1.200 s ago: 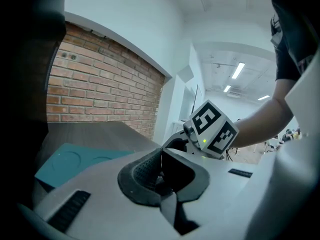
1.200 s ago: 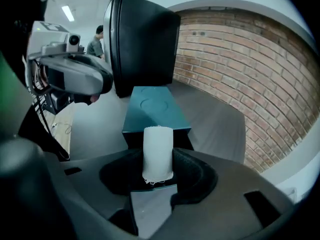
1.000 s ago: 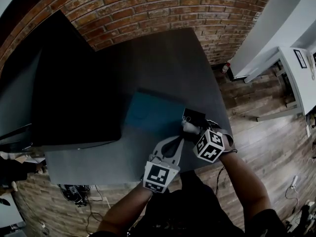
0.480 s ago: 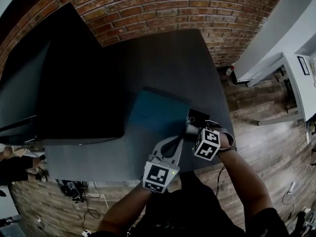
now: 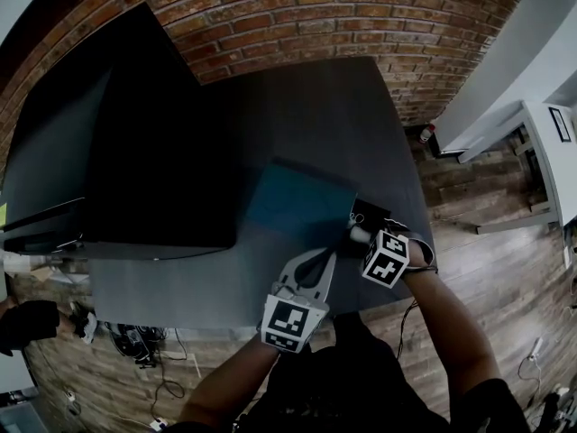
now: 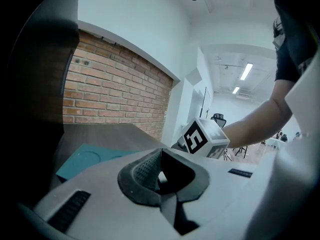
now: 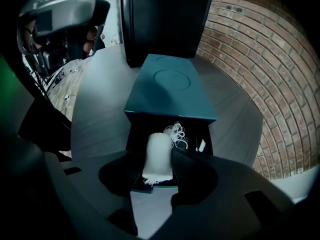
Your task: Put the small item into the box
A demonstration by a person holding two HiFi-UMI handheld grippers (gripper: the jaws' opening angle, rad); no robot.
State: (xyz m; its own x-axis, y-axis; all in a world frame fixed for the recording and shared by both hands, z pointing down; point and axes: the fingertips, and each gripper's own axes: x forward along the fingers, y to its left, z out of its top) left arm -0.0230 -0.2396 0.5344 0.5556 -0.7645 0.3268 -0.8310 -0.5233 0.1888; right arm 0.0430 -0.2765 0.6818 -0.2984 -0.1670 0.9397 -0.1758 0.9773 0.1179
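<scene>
Pinching a small white item (image 7: 159, 151), a soft roll with frayed threads at its far end, the right gripper (image 7: 158, 171) has its jaws pressed onto the roll's two sides right at the open end of the teal box (image 7: 170, 84). In the right gripper view the box lies straight ahead of the jaws. Its long axis runs away from the gripper, and its near end is pulled open to a dark compartment (image 7: 140, 131). The roll's own long axis follows that same line. Its threaded tip is already over the dark opening, while its near end sits about level with the compartment's front edge. A second small white scrap (image 7: 201, 145) lies inside toward the right wall; what it is cannot be made out. From the head view the right gripper (image 5: 357, 235) is plainly the nearer one, at the box's (image 5: 302, 204) open corner on the dark bench (image 5: 315, 106). The left gripper (image 5: 330, 257) sits just beside it, pointing at the same corner. In its own view the left gripper (image 6: 160, 150) has its jaws closed tip to tip with nothing between them. What seems left is a short push forward and down along the box's axis, so the whole roll clears the front edge before release; the loose threads could snag on the rim.
</scene>
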